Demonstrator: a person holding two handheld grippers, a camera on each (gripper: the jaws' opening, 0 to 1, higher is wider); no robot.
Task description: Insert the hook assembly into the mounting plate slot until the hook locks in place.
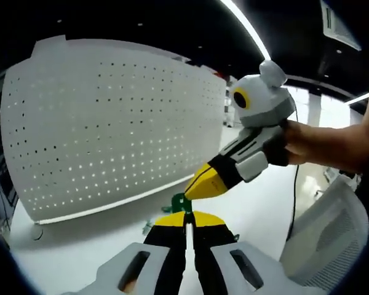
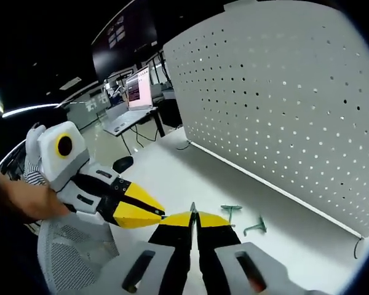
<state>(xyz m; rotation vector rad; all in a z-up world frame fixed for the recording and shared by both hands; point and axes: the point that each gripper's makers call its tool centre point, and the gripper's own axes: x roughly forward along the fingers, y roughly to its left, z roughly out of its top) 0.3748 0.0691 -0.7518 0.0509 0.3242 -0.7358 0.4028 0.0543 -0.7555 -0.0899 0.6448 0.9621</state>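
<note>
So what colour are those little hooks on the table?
Green hooks, clearest in the right gripper view.

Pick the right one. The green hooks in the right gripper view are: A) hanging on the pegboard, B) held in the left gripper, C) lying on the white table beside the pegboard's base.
C: both green hooks lie on the white table beside the pegboard.
</note>
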